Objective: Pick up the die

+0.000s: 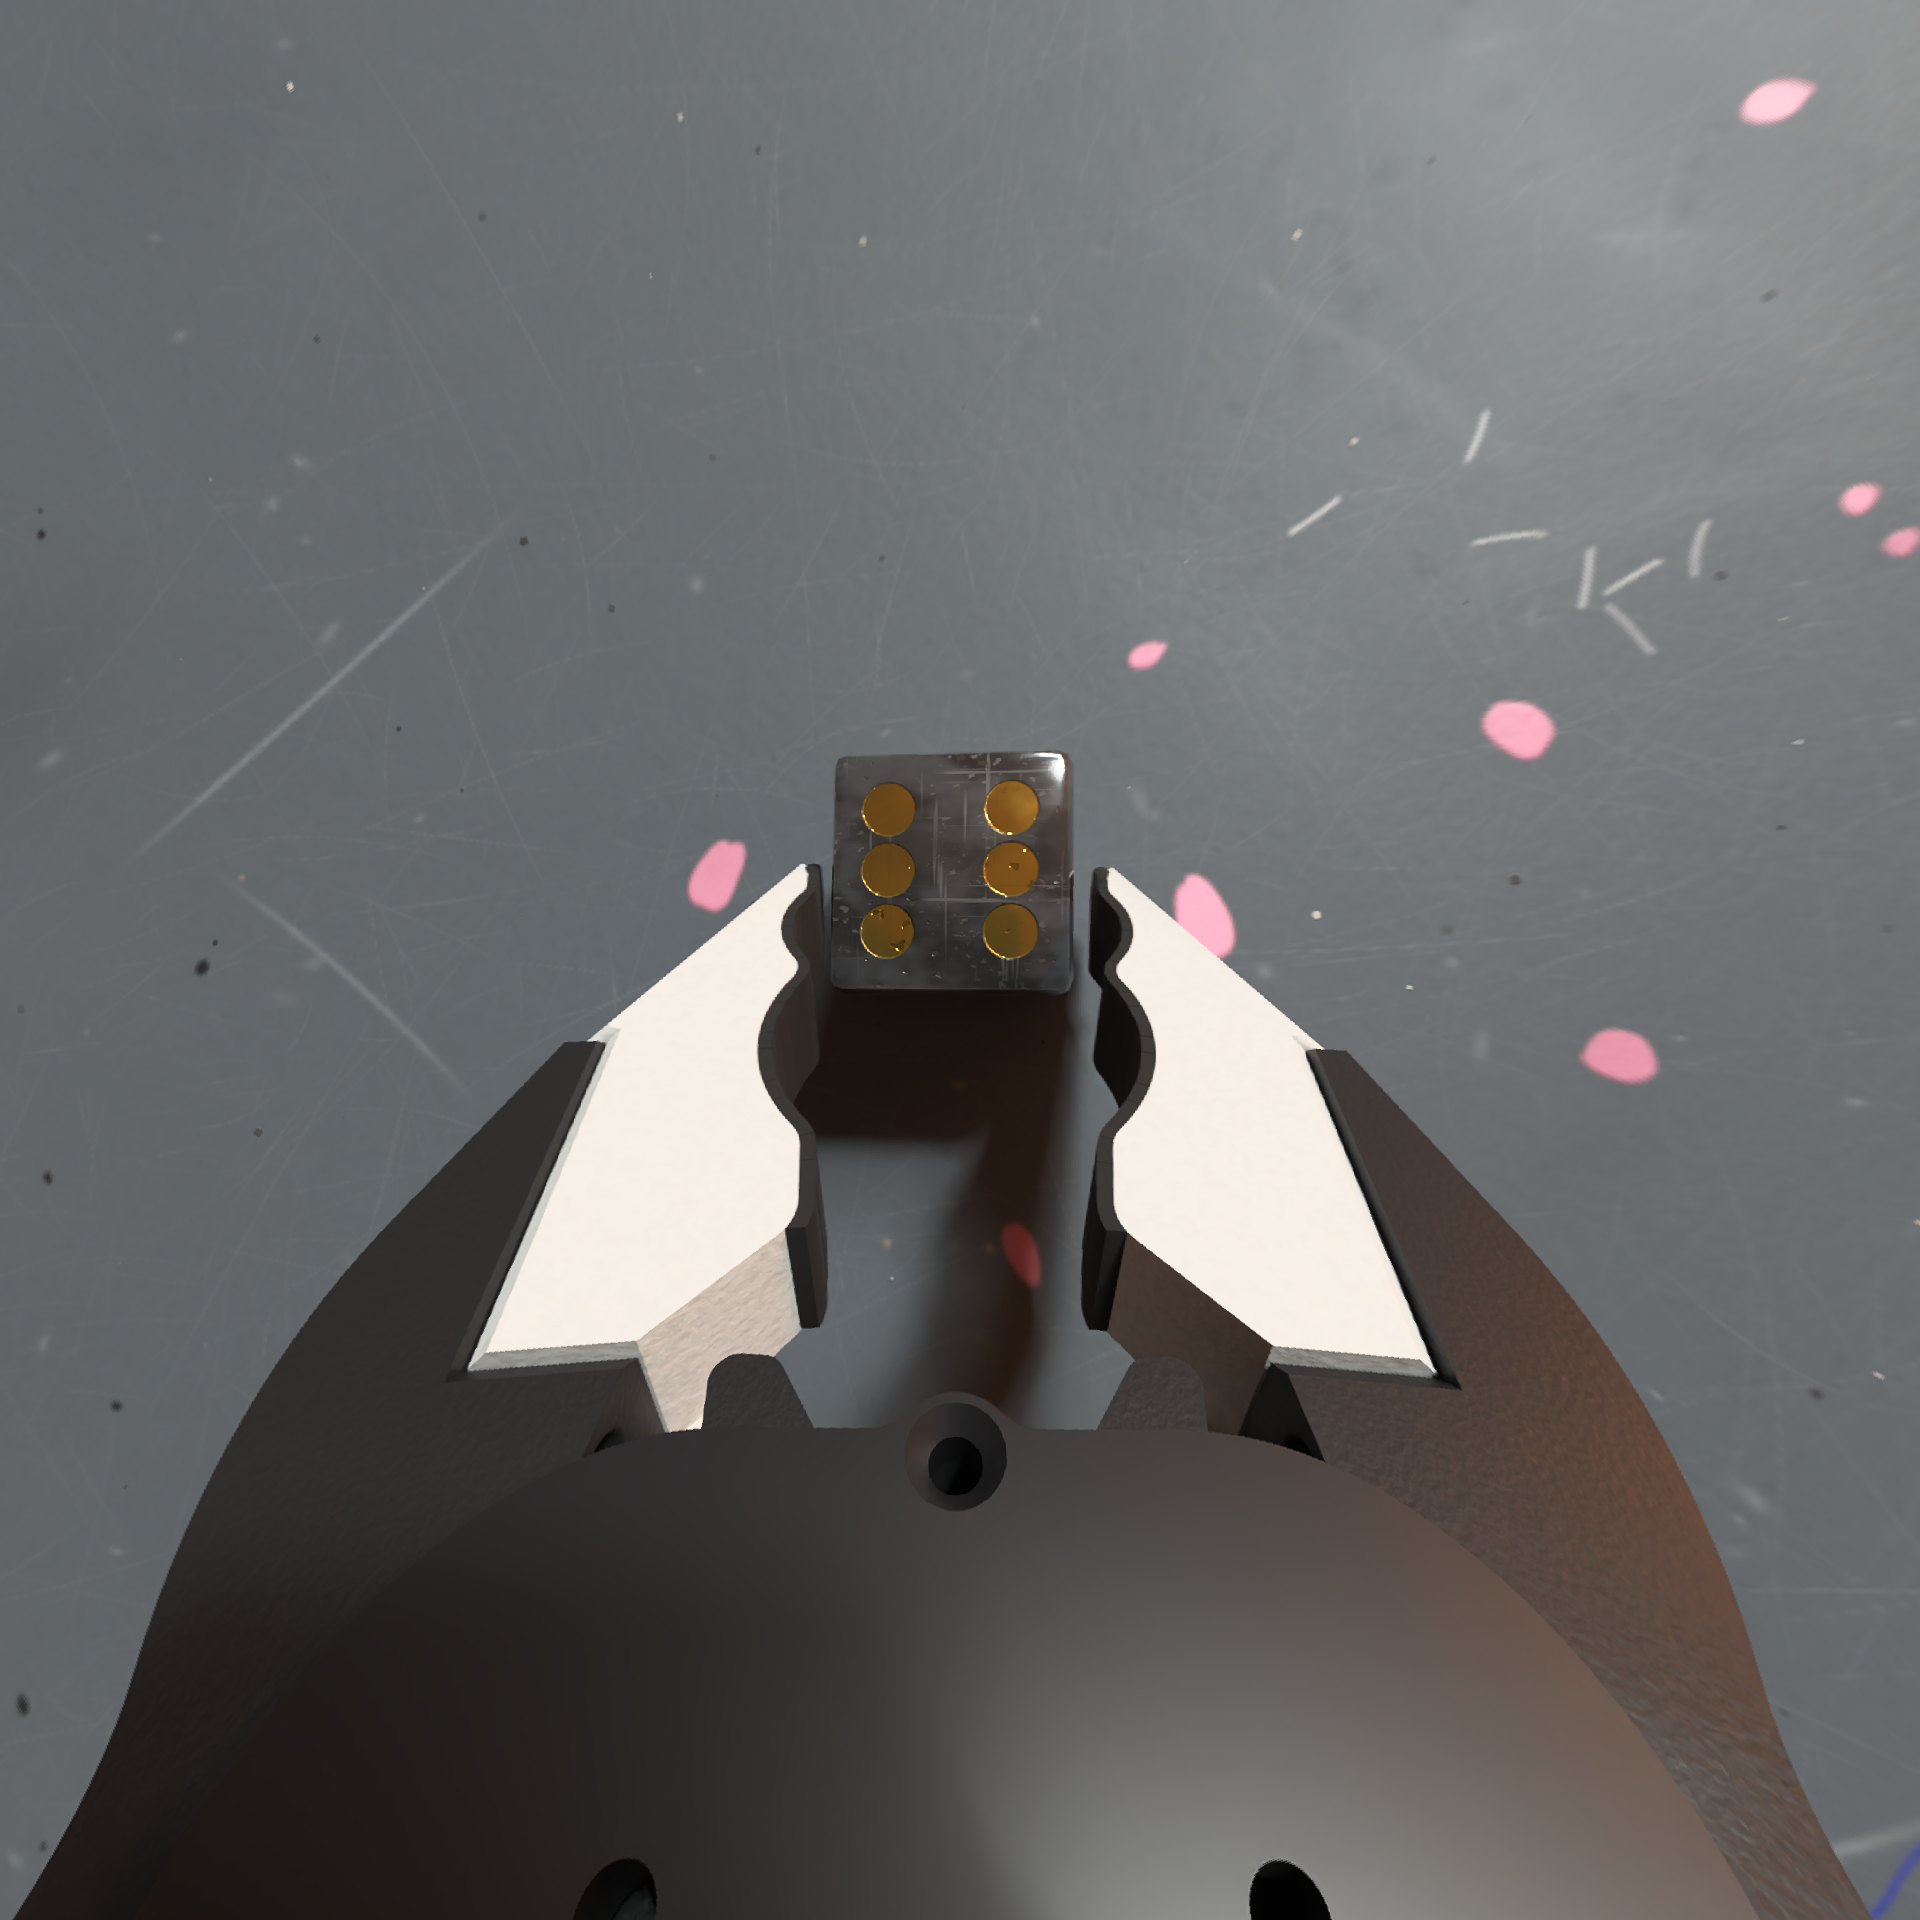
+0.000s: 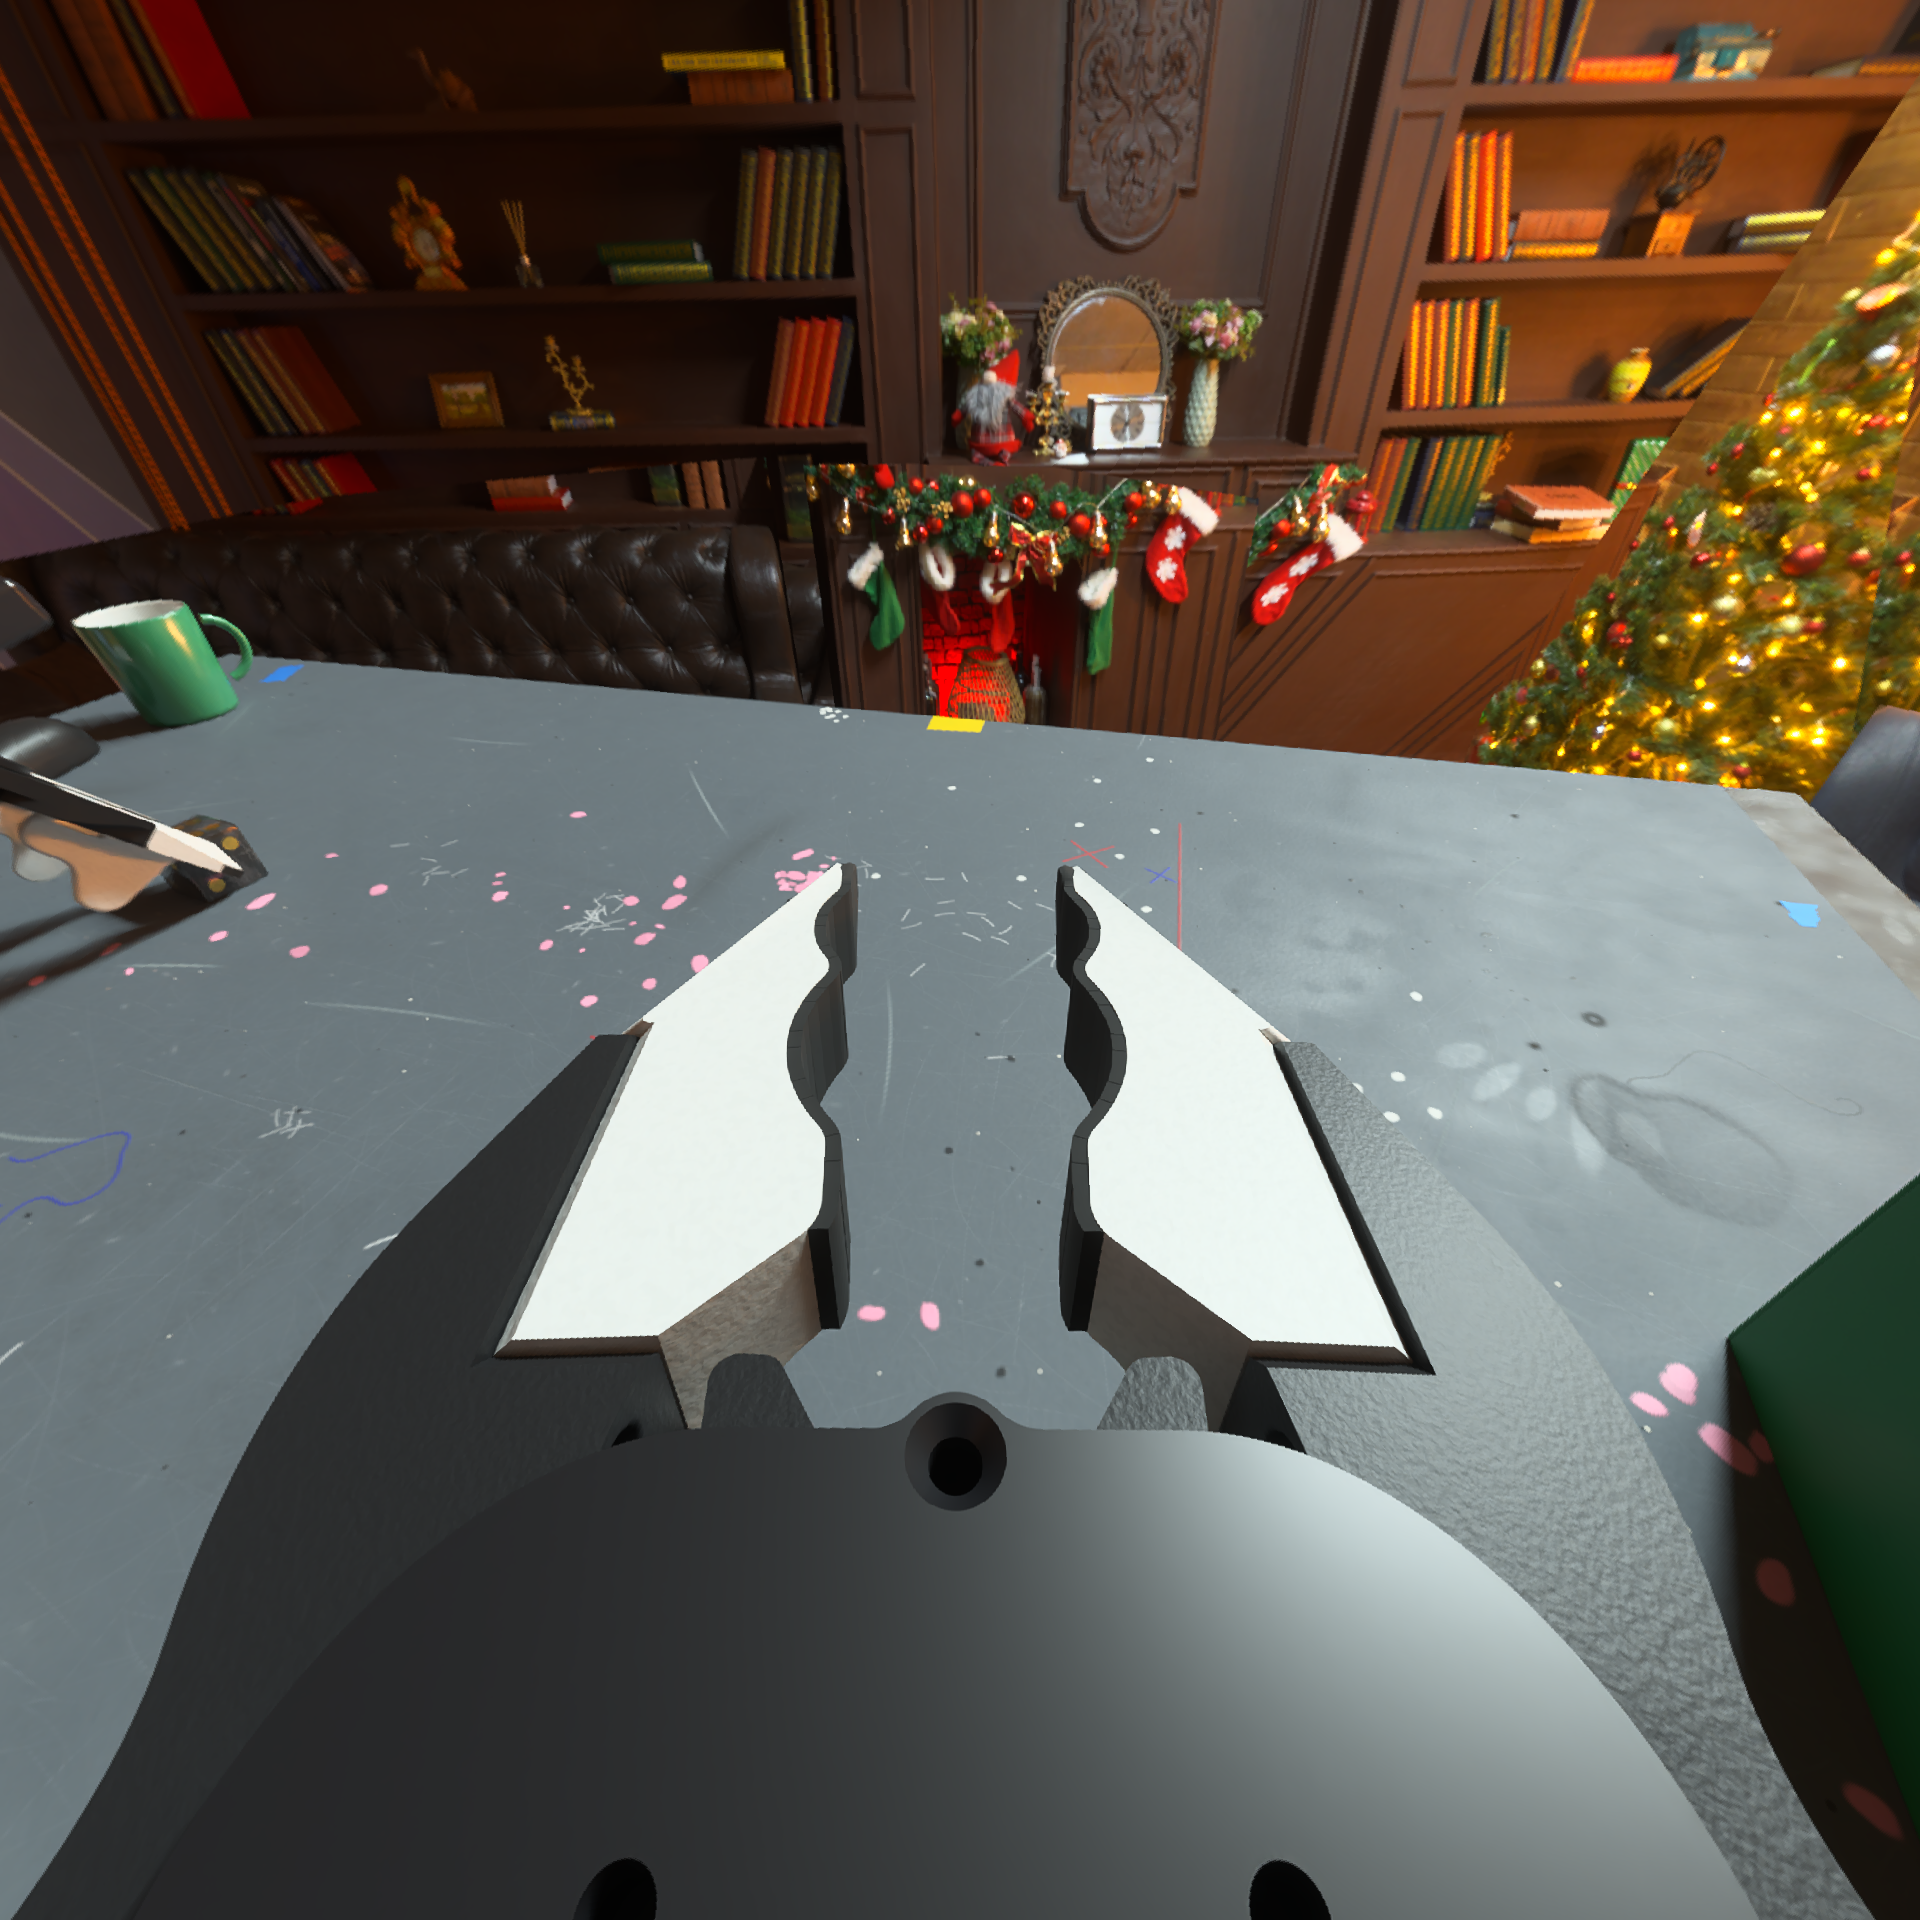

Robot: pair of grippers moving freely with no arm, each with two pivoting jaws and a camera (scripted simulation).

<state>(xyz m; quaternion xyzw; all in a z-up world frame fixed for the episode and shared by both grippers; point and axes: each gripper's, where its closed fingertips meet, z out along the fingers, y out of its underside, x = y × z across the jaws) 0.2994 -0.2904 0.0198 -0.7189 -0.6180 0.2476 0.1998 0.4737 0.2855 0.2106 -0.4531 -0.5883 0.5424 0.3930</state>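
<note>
The die [image 1: 953, 871] is a dark grey cube with gold pips and sits on the grey table [image 1: 520, 416]. My left gripper [image 1: 953, 883] points down at it, open, one fingertip on each side of the die, with a small gap on the right. In the right wrist view the die [image 2: 213, 854] shows at the far left, partly hidden by the left gripper's fingers [image 2: 177, 842]. My right gripper [image 2: 956, 878] is open and empty, hovering above the middle of the table [image 2: 1455, 935], far from the die.
A green mug [image 2: 161, 660] stands at the table's far left corner. A dark green box [image 2: 1839, 1475] sits at the right edge near my right gripper. Pink paint spots and scratches mark the tabletop. A sofa, bookshelves and a lit tree stand beyond the far edge.
</note>
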